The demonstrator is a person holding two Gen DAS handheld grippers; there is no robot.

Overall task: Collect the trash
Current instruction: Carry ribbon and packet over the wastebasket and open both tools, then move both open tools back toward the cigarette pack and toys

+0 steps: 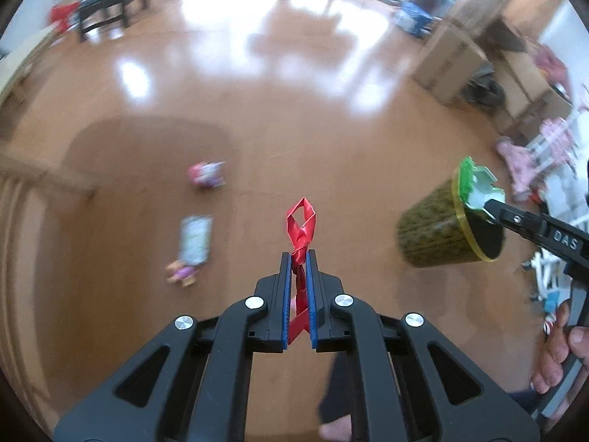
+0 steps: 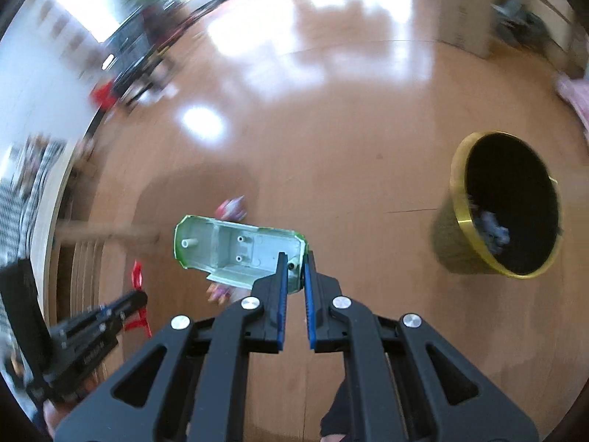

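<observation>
Grippers (image 1: 299,258) (image 2: 294,263) angled floorward (both clamped)

A glossy orange-brown wooden floor (image 1: 302,118) filled the room, with bright window glare across its far half. A dark table (image 1: 110,3) stood far left; cardboard boxes (image 1: 449,62) stood far right. A white wall (image 2: 40,84) bounded the left side.

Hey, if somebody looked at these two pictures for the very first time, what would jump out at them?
A twisted red ribbon pinched in the left claw, dead centre above the wooden floor. Next, the green and white plastic shell gripped by the right claw. Off to the right stands a gold-rimmed bin with some scraps already inside.
</observation>
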